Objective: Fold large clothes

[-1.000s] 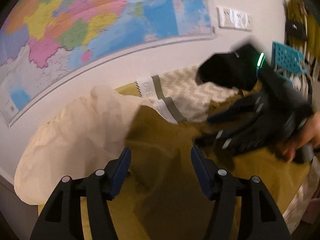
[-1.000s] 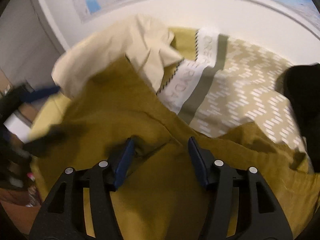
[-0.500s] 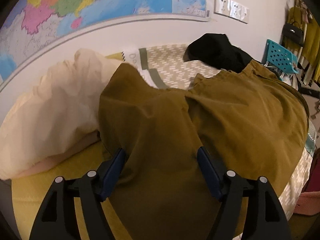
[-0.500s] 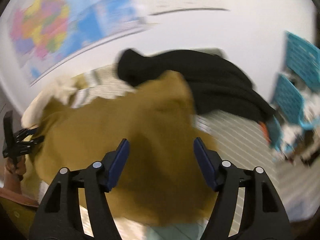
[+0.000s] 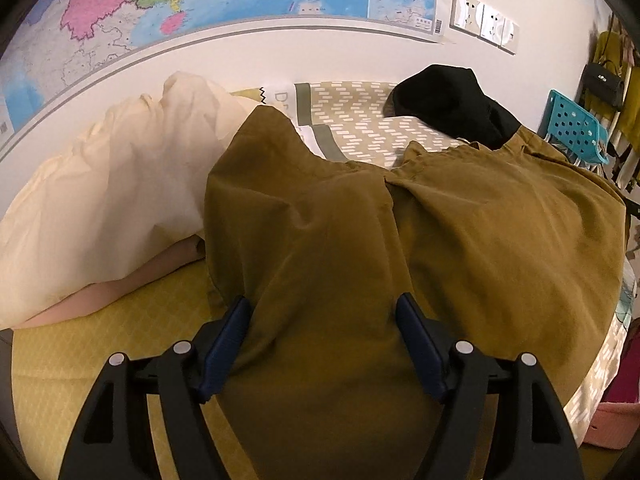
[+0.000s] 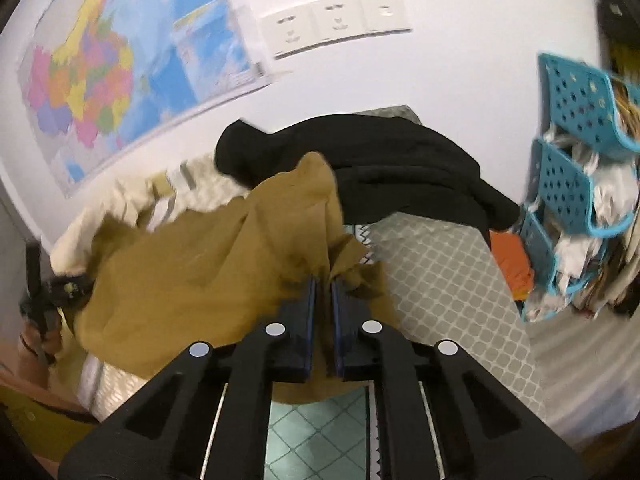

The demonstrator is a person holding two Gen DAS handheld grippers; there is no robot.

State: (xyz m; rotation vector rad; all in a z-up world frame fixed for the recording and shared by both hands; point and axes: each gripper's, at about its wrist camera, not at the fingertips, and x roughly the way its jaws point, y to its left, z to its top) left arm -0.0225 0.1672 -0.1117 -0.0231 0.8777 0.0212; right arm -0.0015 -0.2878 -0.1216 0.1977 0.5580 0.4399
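Now right gripper has just clamped the mustard garment edge (left gripper stays open), so spreading can start.

Bed w/ yellow-green patterned cover carries mustard-brown cloth garment spread over middle, cream crumpled fabric heap at left by wall, black clothing pile at far end, touching garment.

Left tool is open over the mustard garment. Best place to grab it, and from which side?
Take the near edge of the mustard garment, where it drapes between the left tool's open fingers. Come in from the near side, low, and pinch that hem: it hangs free over the bed, while the right tool already clamps another edge.
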